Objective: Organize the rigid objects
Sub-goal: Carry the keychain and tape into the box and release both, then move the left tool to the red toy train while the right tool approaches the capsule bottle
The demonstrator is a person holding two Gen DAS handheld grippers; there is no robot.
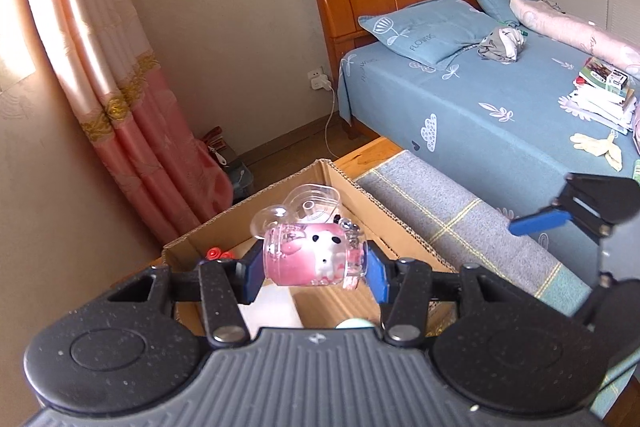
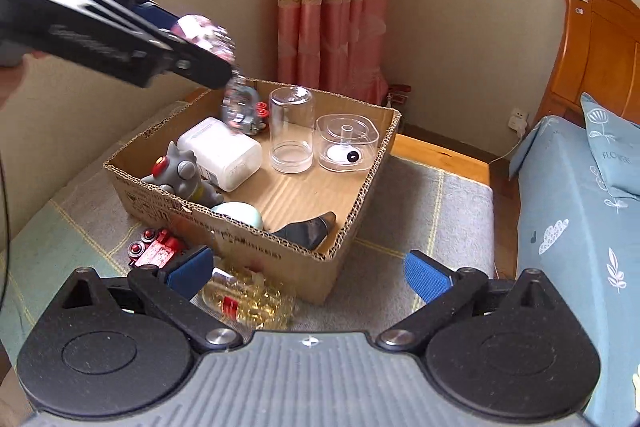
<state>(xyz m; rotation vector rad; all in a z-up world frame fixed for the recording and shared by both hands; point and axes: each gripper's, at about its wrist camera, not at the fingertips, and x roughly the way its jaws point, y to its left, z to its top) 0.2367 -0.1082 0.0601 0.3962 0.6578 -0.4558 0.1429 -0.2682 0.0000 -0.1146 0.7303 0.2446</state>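
My left gripper (image 1: pixel 316 261) is shut on a clear pink toy with a white cartoon figure (image 1: pixel 316 253) and holds it above the open cardboard box (image 1: pixel 384 211). In the right wrist view the left gripper (image 2: pixel 208 47) hovers blurred over the box's far left corner (image 2: pixel 192 99). My right gripper (image 2: pixel 308 273) is open and empty, low in front of the box's near wall (image 2: pixel 256 251). Beside its left finger lie a clear jar of yellow capsules (image 2: pixel 248 301) and a red toy car (image 2: pixel 158 249). My right gripper also shows at the right in the left wrist view (image 1: pixel 560 211).
Inside the box are a clear tumbler (image 2: pixel 291 129), a clear square container (image 2: pixel 347 143), a white case (image 2: pixel 220 153), a grey figure (image 2: pixel 180 175), a pale green object (image 2: pixel 238 213) and a dark pouch (image 2: pixel 308 229). The box stands on a grey checked cushion (image 2: pixel 420 211). A bed (image 1: pixel 500 115) lies to the right.
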